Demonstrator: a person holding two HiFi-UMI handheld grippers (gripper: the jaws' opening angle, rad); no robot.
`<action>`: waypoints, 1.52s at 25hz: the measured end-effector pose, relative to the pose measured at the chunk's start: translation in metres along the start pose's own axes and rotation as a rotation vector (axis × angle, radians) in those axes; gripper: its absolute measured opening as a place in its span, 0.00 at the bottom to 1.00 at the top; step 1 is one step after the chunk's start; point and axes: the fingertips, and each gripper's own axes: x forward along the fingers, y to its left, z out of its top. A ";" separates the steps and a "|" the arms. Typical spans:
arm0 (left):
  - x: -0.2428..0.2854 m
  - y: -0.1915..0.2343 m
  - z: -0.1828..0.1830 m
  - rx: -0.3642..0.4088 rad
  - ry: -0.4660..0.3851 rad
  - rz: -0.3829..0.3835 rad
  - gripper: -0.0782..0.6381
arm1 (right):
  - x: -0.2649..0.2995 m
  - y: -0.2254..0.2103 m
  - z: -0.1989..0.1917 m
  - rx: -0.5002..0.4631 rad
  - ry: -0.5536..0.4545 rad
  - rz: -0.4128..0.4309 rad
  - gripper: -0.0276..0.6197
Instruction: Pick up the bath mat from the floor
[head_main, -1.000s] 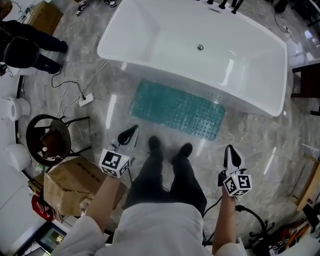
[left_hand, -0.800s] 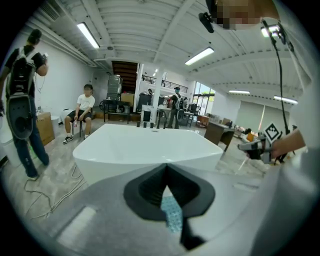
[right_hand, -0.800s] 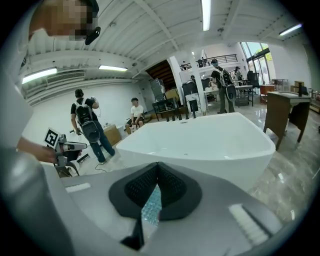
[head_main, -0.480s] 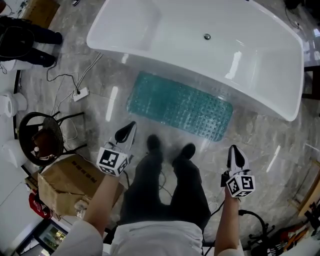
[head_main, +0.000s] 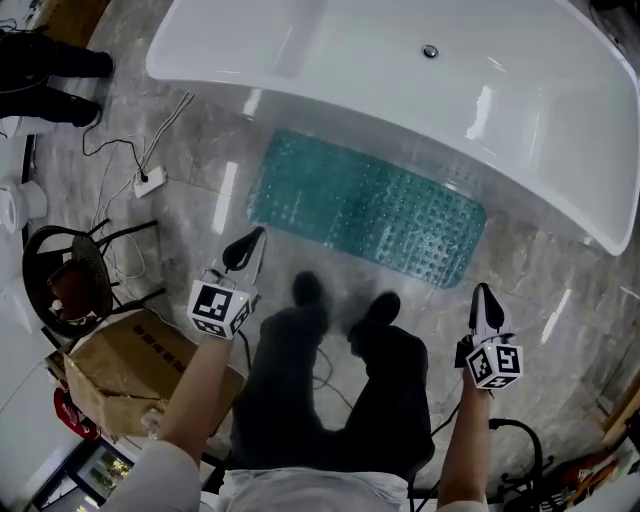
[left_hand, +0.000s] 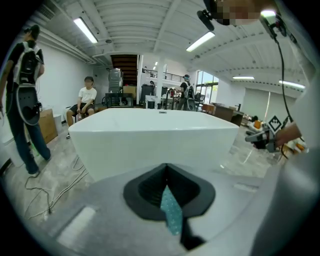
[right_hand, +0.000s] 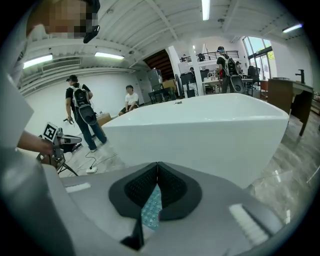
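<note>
**Inspector:** Where is the bath mat (head_main: 365, 208) lying?

**Assessor:** It is lying flat on the floor (head_main: 560, 270), its far long edge running just beside the near wall of the bathtub (head_main: 250, 80). Nothing is resting on it. The person's shoes (head_main: 308, 290) are standing just short of its near long edge.

**Inspector:** And the grippers?

**Assessor:** The left gripper (head_main: 252, 244) is pointing toward the mat's left end, near it but not touching. The right gripper (head_main: 484, 296) is hanging off the mat's right end, a little further back. In both gripper views the jaws are meeting at the tips and clamping nothing. The teal showing beneath them is the mat on the floor beyond.

**Inspector:** Which step is this?

**Assessor:** I am judging it the approach; the grasp is not yet made. The next move is calling for both pairs of jaws to part, then to go down to an exposed edge or corner, since the mat is lying flat with no raised lip that I can see.

**Inspector:** Room to work?

**Assessor:** The near long edge and both short ends are lying open. The bathtub is blocking the far edge. To the left, a cardboard box (head_main: 120, 375), a black stool (head_main: 70, 280) and a power strip (head_main: 149, 181) with its cable are standing well apart from the mat.
</note>
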 end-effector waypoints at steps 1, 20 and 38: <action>0.010 0.005 -0.008 0.007 0.003 0.002 0.11 | 0.011 -0.005 -0.007 -0.002 0.002 0.001 0.05; 0.163 0.102 -0.186 0.049 0.021 -0.058 0.11 | 0.165 -0.130 -0.166 -0.049 -0.006 -0.025 0.12; 0.269 0.185 -0.375 0.012 0.140 -0.028 0.18 | 0.265 -0.187 -0.323 -0.060 0.118 -0.029 0.18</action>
